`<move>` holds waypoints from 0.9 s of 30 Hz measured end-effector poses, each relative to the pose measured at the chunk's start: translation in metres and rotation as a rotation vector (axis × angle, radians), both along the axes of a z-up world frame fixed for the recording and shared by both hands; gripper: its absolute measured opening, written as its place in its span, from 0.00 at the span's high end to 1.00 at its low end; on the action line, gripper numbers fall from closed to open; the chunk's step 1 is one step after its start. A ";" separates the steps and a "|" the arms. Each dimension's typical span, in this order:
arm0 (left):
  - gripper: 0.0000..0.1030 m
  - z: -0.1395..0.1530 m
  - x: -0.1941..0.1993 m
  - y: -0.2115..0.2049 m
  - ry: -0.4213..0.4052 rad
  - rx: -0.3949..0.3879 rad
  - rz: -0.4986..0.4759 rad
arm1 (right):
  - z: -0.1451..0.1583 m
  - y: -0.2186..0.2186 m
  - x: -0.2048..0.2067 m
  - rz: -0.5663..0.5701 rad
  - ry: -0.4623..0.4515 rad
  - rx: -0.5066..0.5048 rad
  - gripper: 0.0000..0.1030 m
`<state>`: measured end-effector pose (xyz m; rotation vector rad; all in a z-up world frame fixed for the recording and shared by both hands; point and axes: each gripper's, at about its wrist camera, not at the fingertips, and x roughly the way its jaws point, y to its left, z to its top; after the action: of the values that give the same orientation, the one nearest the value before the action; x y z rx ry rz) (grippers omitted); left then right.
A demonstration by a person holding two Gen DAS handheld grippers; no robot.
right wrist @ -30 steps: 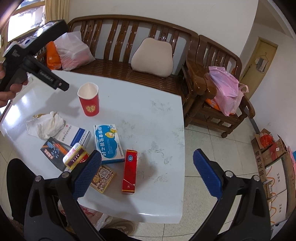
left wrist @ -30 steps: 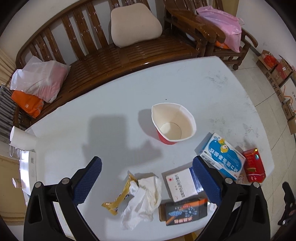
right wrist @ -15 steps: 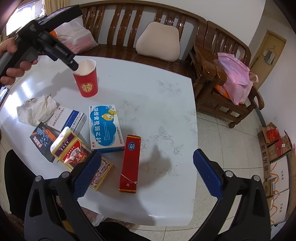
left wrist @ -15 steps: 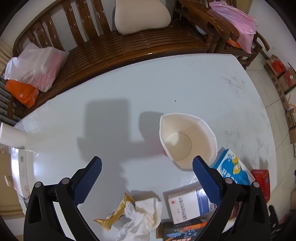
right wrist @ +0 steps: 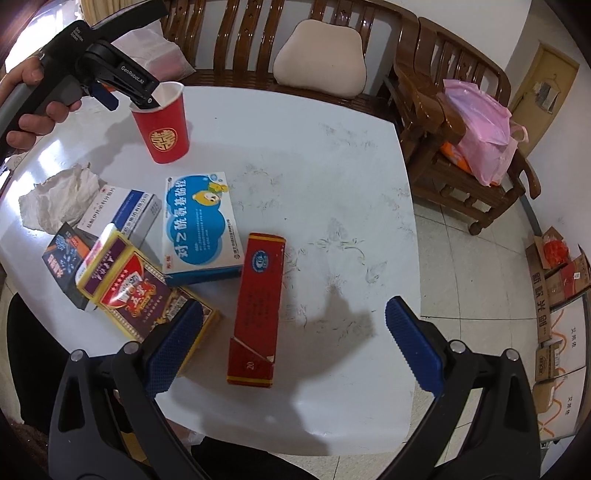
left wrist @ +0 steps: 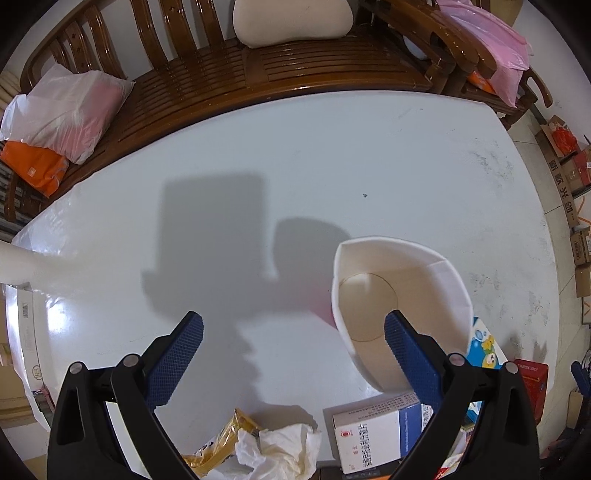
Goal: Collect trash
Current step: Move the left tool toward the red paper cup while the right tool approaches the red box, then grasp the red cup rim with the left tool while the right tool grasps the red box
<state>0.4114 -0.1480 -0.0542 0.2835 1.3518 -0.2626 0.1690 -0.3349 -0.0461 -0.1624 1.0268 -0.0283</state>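
Note:
A red paper cup with a white inside stands on the white table. My left gripper is open above it, its right finger inside the cup's rim; it also shows in the right wrist view. A crumpled tissue and a yellow wrapper lie near the front edge. Several boxes lie there: a blue and white one, a long red one, a red and gold one, a white one. My right gripper is open and empty above the red box.
A wooden bench with a beige cushion and plastic bags runs behind the table. A wooden chair with a pink bag stands at the right. Cardboard boxes sit on the floor.
My left gripper has moved forward and down, so its right finger now reaches into the cup. My right gripper has moved closer to the boxes, over the long red one.

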 end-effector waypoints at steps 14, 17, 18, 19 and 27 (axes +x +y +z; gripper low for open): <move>0.08 -0.016 0.010 0.005 0.090 -0.099 0.044 | -0.017 0.002 0.007 -0.004 0.047 0.006 0.45; 0.19 -0.021 0.013 0.006 0.087 -0.083 0.053 | -0.019 0.002 0.007 -0.006 0.054 0.007 0.54; 0.20 -0.022 0.013 0.005 0.086 -0.076 0.051 | -0.020 0.002 0.007 -0.005 0.056 0.007 0.59; 0.22 -0.023 0.014 0.005 0.091 -0.078 0.049 | -0.021 0.003 0.007 -0.004 0.059 0.006 0.66; 0.58 -0.031 0.013 0.010 0.107 -0.064 0.055 | -0.023 0.007 0.006 0.007 0.062 -0.019 0.78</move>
<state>0.4247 -0.1377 -0.0852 0.1802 1.4519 -0.2776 0.1755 -0.3278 -0.0689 -0.1852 1.0878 -0.0272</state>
